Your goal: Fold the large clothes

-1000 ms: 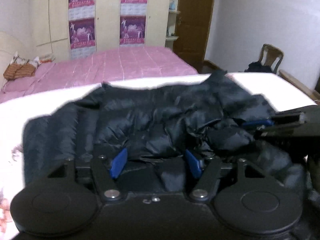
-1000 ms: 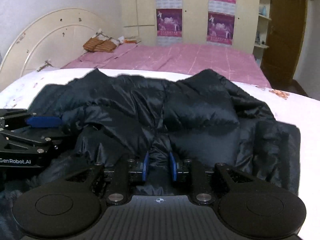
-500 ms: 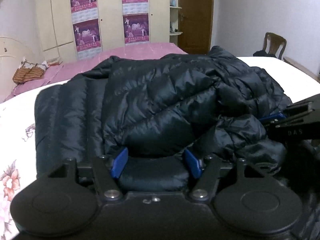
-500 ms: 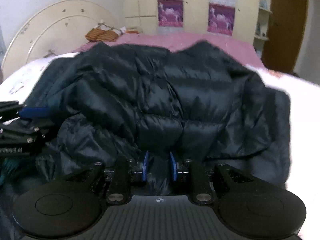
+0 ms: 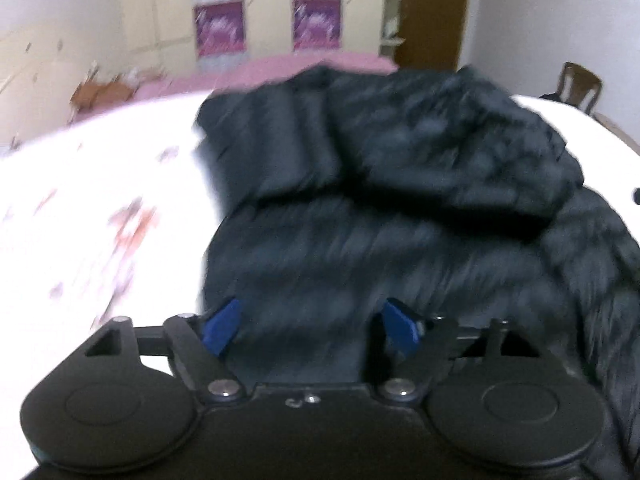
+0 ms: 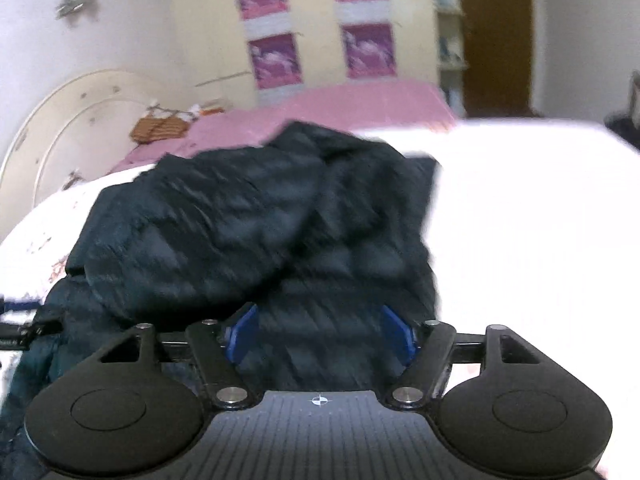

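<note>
A dark navy puffer jacket (image 5: 400, 200) lies bunched on the white bed cover (image 5: 120, 200), its near part folded over onto the far part. It also shows in the right wrist view (image 6: 248, 232). My left gripper (image 5: 310, 326) is open, its blue pads spread over the jacket's near edge with nothing held. My right gripper (image 6: 320, 334) is open too, pads wide apart above the jacket's near right edge. Both views are motion-blurred.
The white bed cover (image 6: 520, 220) has a floral print (image 5: 128, 216) at the left. A pink bed (image 6: 340, 104) stands beyond, with a wicker basket (image 6: 160, 128), a wardrobe with purple posters (image 6: 272, 60), a brown door (image 6: 496, 32) and a chair (image 5: 580, 84).
Both grippers have opened and let go of the jacket's edge after carrying it forward over the rest. They have pulled back and apart; the other gripper no longer shows in either view.
</note>
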Demonstrator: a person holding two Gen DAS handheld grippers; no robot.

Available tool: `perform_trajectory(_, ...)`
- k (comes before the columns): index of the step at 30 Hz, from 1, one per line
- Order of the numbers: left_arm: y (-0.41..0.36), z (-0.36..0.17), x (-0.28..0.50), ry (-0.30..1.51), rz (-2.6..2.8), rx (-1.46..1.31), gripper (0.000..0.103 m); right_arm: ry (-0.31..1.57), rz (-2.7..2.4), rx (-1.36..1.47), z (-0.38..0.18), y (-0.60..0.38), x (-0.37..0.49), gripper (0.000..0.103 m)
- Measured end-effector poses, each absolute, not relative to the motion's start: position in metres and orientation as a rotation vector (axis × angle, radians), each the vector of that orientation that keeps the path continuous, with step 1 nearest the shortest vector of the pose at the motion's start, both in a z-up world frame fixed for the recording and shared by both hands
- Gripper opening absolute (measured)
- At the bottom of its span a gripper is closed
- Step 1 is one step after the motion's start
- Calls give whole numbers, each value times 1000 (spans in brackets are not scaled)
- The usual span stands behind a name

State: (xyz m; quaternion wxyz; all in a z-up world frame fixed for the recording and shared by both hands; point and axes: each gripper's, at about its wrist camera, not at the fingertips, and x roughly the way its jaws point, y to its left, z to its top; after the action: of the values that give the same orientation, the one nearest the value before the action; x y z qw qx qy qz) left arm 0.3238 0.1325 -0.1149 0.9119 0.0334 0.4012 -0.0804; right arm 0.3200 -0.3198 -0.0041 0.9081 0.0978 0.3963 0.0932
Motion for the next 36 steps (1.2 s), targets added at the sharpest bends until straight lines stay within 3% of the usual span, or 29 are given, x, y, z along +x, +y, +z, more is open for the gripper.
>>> perform_trajectory(7,182,-122,252,907,-137,-101,71,948,148,372,-21,-384,255,53)
perform_trajectory(18,187,-135,169,942,-248,-416,67,1038,325,551,-50,-407,161,53)
perform_trajectory(25,208,-153,173,889,-297,-692,59,1009,406,763,-62,-417,153,53)
perform_trajectory(27,208,-157,180,893,-306,-699,58,1005,398,788,-68,-418,164,42)
perform_trajectory(30,195,-150,188,920,-332,-563,58,1012,441,819,-75,-414,178,39)
perform_trajectory(31,188,-147,189,934,-331,-515,58,1025,458,816,-76,-411,180,31)
perform_trajectory(32,181,-143,190,941,-328,-453,53,1037,468,806,-79,-409,182,27)
perform_trajectory(33,176,-141,189,942,-328,-411,30,1038,482,804,-79,-406,182,17)
perform_trajectory(35,181,-141,186,921,-335,-471,15,1000,521,835,-76,-408,179,9)
perform_trajectory(36,185,-140,184,900,-325,-504,14,976,527,853,-73,-411,177,8)
